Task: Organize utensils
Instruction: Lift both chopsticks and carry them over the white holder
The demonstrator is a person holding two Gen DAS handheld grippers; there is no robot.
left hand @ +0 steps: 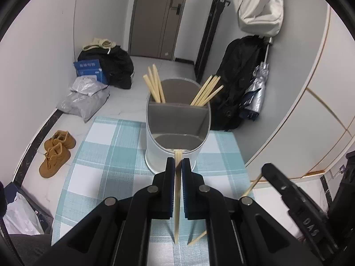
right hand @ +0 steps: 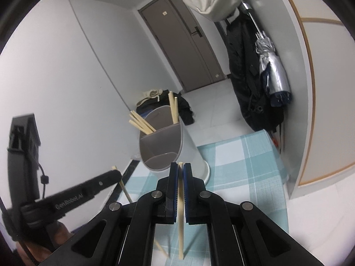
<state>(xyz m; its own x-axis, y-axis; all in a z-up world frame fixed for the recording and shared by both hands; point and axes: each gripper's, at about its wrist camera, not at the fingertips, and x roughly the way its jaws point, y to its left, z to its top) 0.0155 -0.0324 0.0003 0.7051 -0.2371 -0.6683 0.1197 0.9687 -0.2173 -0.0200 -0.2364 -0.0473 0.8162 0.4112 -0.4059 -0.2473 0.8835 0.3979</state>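
The utensil holder [left hand: 177,119] stands on the desk [left hand: 106,155], on a blue-and-white checked cloth. It is a white oval container with a grey interior, divided by a partition into a far and a near compartment. The far compartment holds two bundles of wooden chopsticks: the left bundle [left hand: 154,84] leans toward the left wall, the right bundle [left hand: 207,92] leans toward the right. The near compartment shows only its grey floor.

The left gripper [left hand: 178,166] is positioned just in front of the holder's near rim. Its fingers are closed on a single chopstick [left hand: 177,199], which runs between the blue pads along the gripper axis; the upper tip projects past the fingertips and overlaps the holder rim in the left wrist view.

The right gripper [right hand: 181,170] is positioned to the right of the left gripper, near the holder. Its fingers are closed on a second chopstick [right hand: 181,210], held in the same lengthwise orientation, with the tip just clear of the fingertips.

Each gripper is visible in the other's view, carrying its chopstick.

Beyond the desk: tan shoes [left hand: 56,153] on the floor at left, a dark bag [left hand: 117,66], a grey door [left hand: 159,17], and hanging coats with a folded umbrella [left hand: 255,93] at right.
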